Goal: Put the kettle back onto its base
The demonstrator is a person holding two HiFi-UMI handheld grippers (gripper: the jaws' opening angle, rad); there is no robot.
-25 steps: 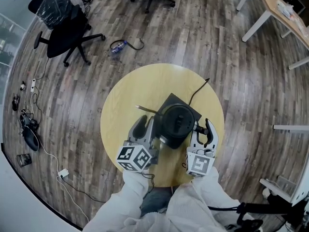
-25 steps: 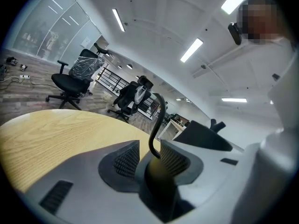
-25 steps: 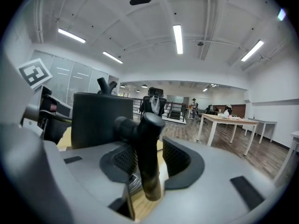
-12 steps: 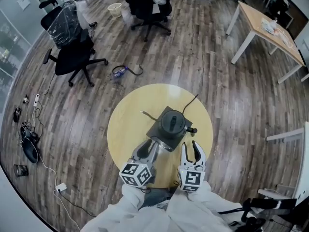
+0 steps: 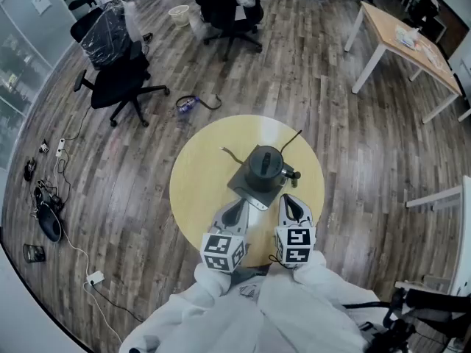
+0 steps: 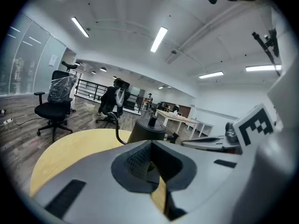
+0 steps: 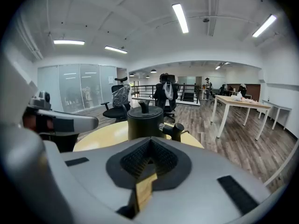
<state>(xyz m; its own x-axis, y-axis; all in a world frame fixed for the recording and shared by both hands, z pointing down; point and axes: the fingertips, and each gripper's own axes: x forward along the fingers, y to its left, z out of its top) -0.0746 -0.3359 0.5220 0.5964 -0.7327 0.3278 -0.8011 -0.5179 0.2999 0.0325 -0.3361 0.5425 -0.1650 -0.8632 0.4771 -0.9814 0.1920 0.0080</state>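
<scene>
**Asker:** Where is the kettle, and what are the grippers doing?

**Describer:** The black kettle (image 5: 265, 166) stands upright on its dark square base (image 5: 241, 185), near the middle of the round yellow table (image 5: 195, 186). The left gripper (image 5: 234, 215) and the right gripper (image 5: 292, 209) sit near the table's front edge, apart from the kettle, each with jaws closed together and nothing between them.

**Asker:** How should this step be done well?

**Describer:** It looks nearly finished. The person should probably check that the kettle sits flat, keeping clear of its side handle (image 5: 290, 174).

**Asker:** And the count?

**Describer:** One kettle, one base, one round table, two grippers, two office chairs (image 5: 118, 76).
</scene>
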